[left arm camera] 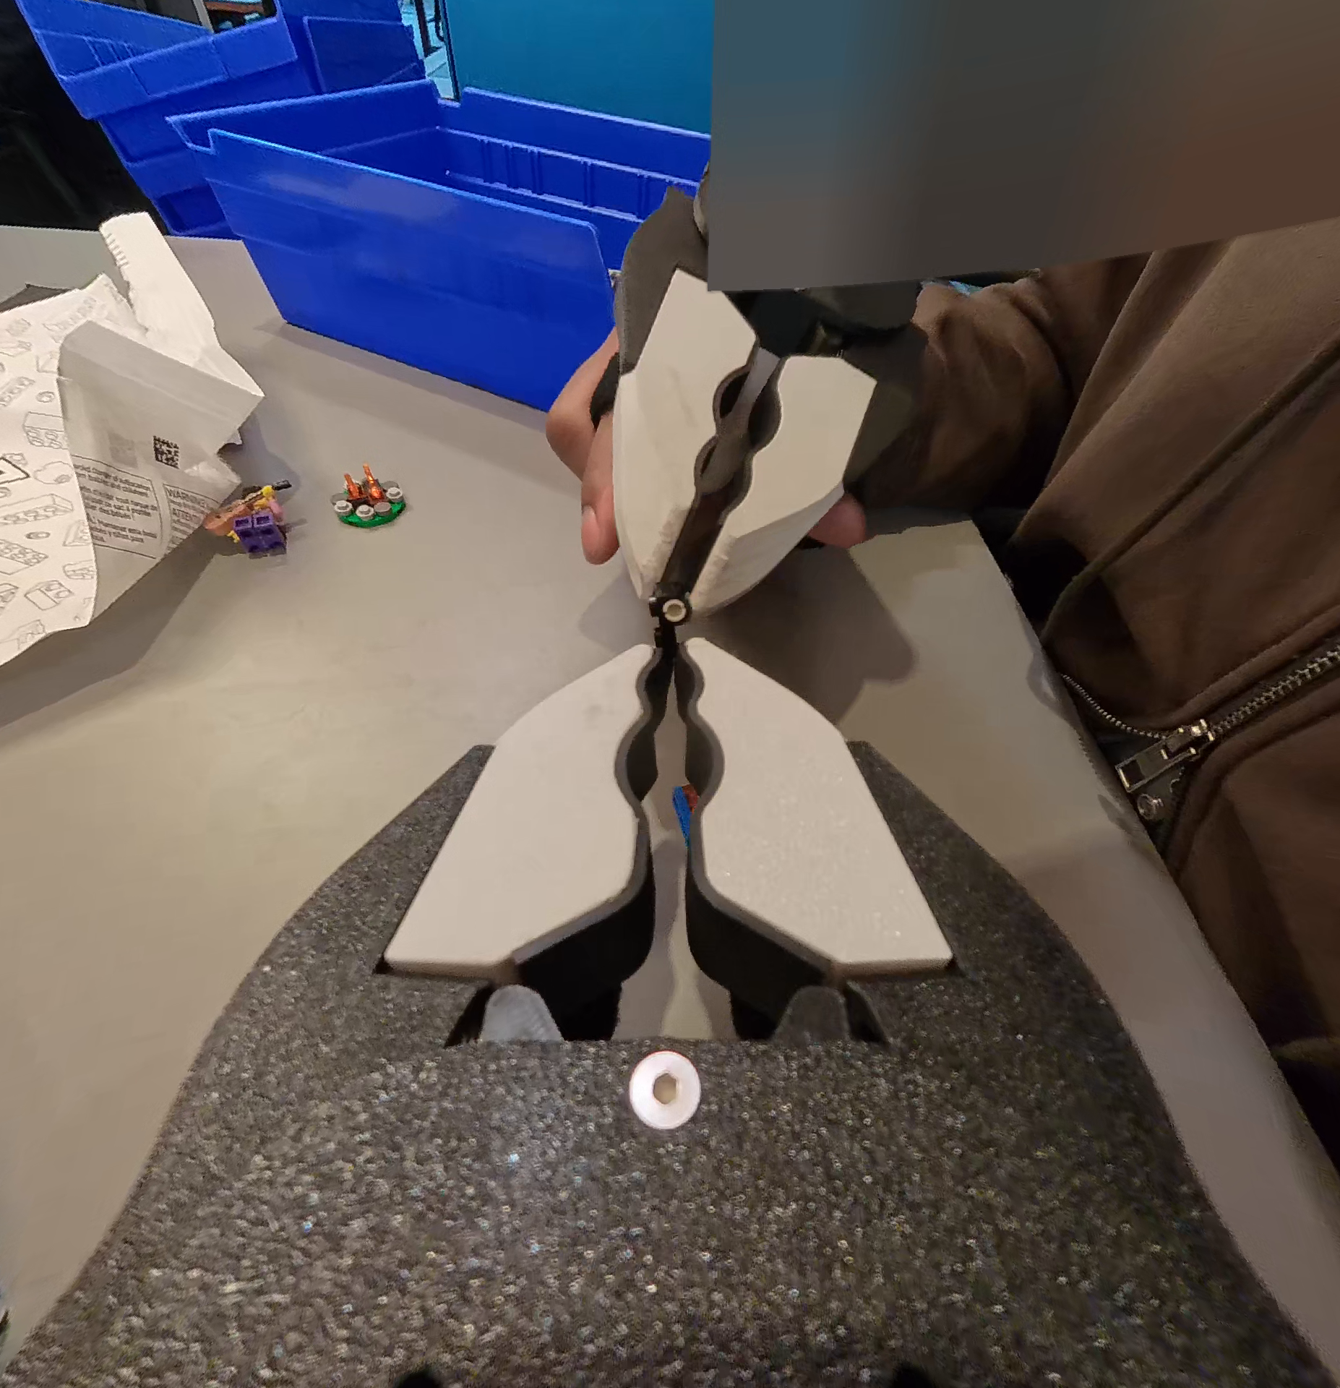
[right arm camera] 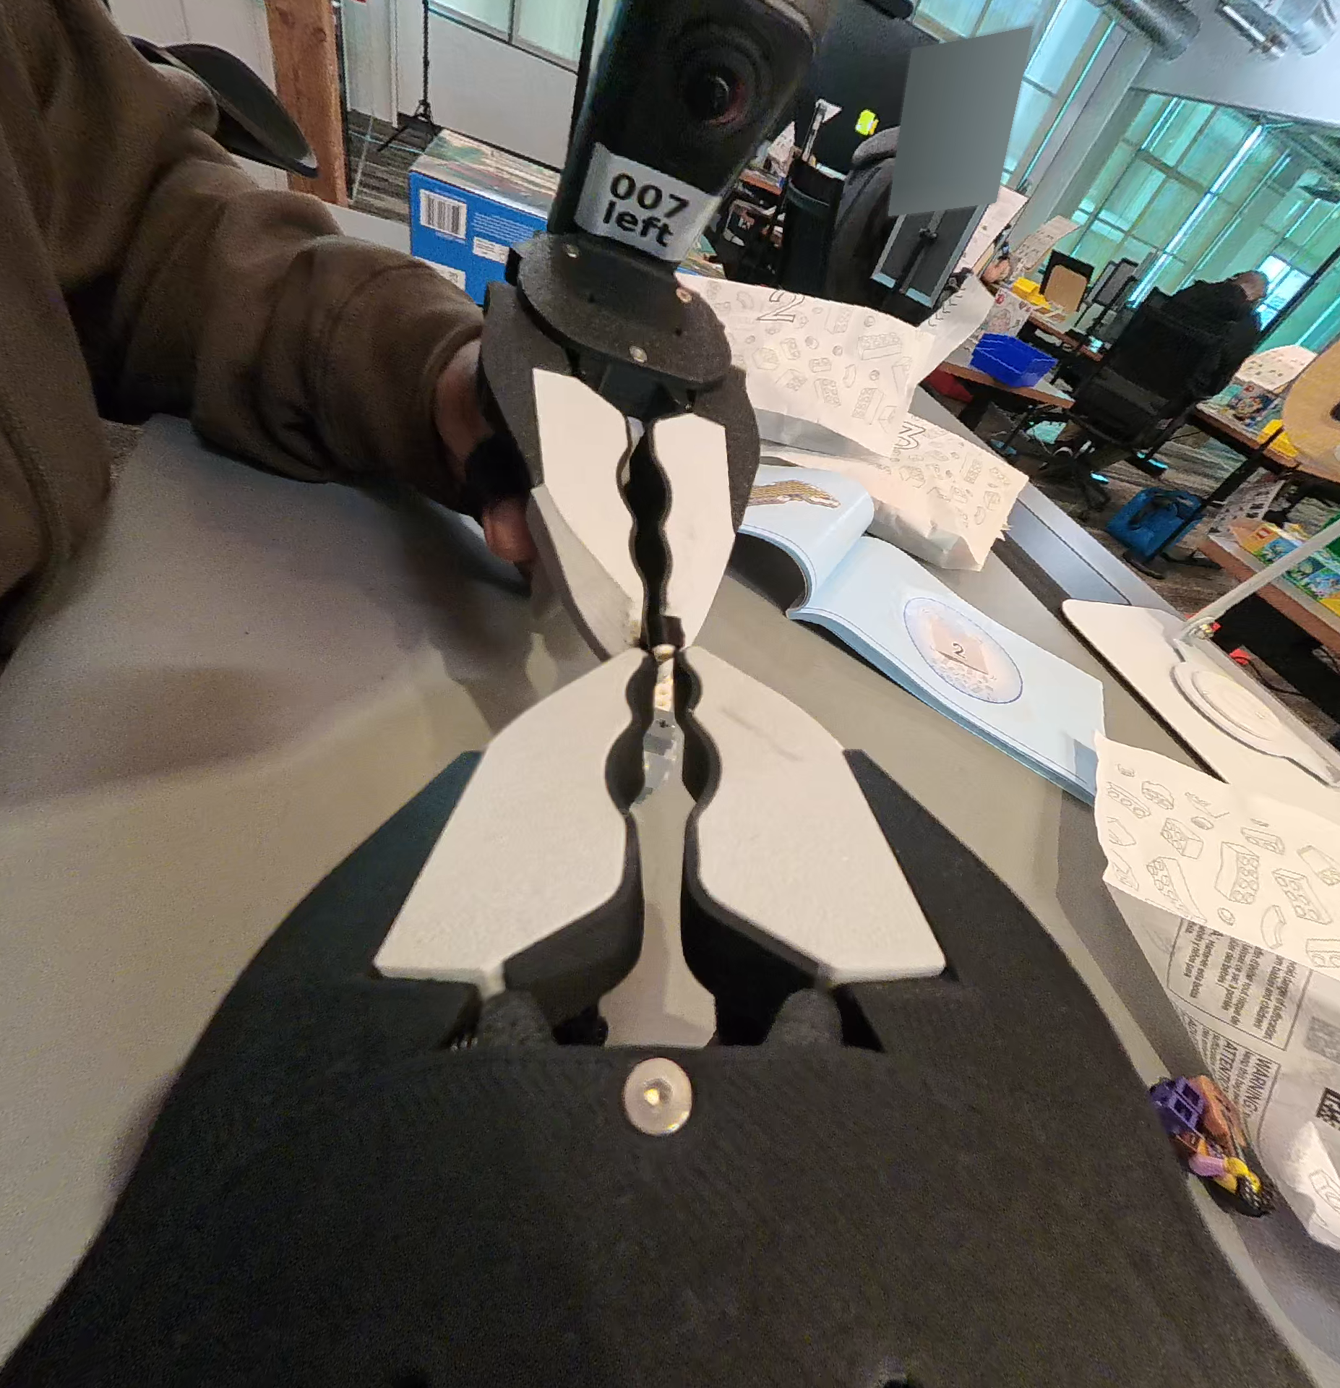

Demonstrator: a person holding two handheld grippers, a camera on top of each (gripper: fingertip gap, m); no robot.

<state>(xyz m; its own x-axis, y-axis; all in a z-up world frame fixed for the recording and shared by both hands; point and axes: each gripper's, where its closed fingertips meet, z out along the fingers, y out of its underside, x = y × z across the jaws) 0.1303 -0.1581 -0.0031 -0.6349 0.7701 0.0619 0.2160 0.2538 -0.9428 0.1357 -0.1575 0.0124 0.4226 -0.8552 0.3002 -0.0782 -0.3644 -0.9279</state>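
Note:
My left gripper (left arm camera: 665,652) is shut on a thin black brick piece (left arm camera: 664,638) that sticks out past its fingertips. My right gripper (left arm camera: 671,601) comes in from the far side, tip to tip with the left. It is shut on a small piece with a whitish round stud (left arm camera: 674,608) that touches the black piece. In the right wrist view, my right gripper (right arm camera: 661,659) pinches the whitish piece (right arm camera: 661,655). The left gripper (right arm camera: 656,631) stands just above it with the black piece (right arm camera: 665,623) at its tips. Both grippers hover a little above the grey table (left arm camera: 351,713).
A campfire build on a green round plate (left arm camera: 370,499) and a purple minifigure with a guitar (left arm camera: 254,518) lie on the table at left, beside a torn paper bag (left arm camera: 89,420). Blue bins (left arm camera: 397,248) stand behind. An open booklet (right arm camera: 952,661) lies at right. A person's brown jacket (left arm camera: 1215,601) borders the table edge. The tips of both grippers are at nearly the same place.

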